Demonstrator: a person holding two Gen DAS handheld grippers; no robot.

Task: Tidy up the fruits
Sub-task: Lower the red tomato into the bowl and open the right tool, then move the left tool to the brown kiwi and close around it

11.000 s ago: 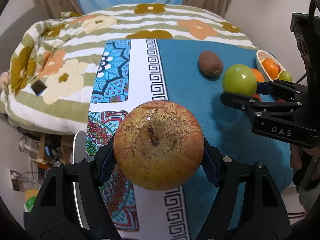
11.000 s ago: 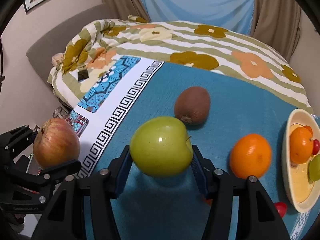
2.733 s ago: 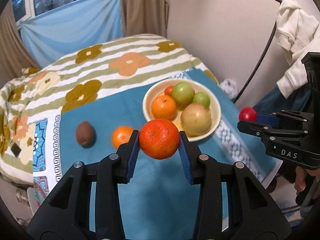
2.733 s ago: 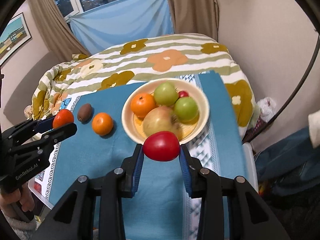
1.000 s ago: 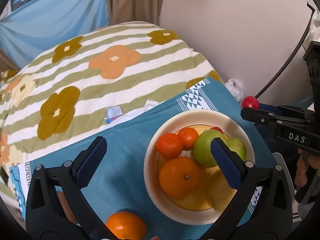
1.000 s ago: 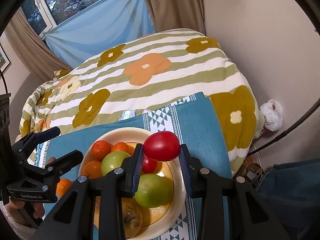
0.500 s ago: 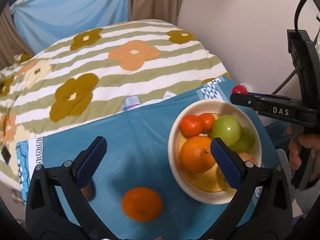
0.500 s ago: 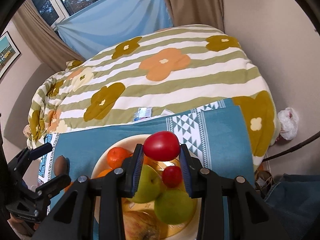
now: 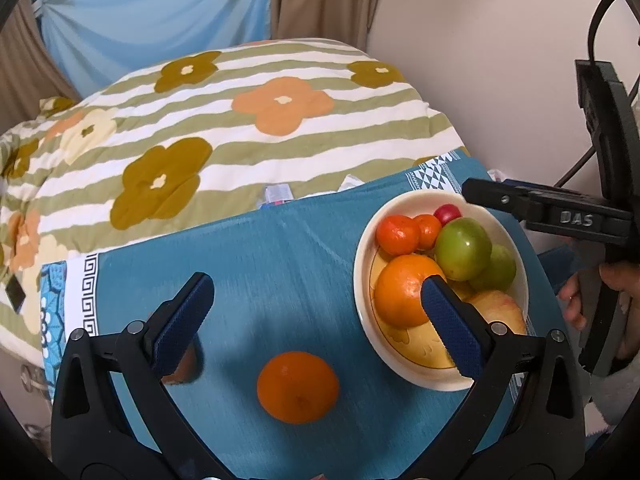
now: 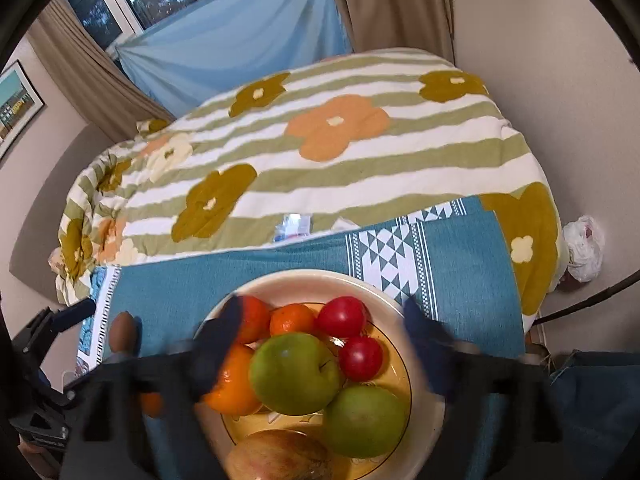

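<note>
Right wrist: claw (image 10: 324, 320) spread, tomato (image 10: 342, 317) now in bowl (image 10: 424, 364)

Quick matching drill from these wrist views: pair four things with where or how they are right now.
Things:
1. lone orange
2. kiwi
3. two red tomatoes
4. left gripper

States:
A. inside the bowl, next to the green apples
B. open, holding nothing
C. on the blue cloth, between the open fingers in the left wrist view
D. on the blue cloth, out past the bowl's left side in the right wrist view

Pairs: 1-C, 2-D, 3-A, 4-B
</note>
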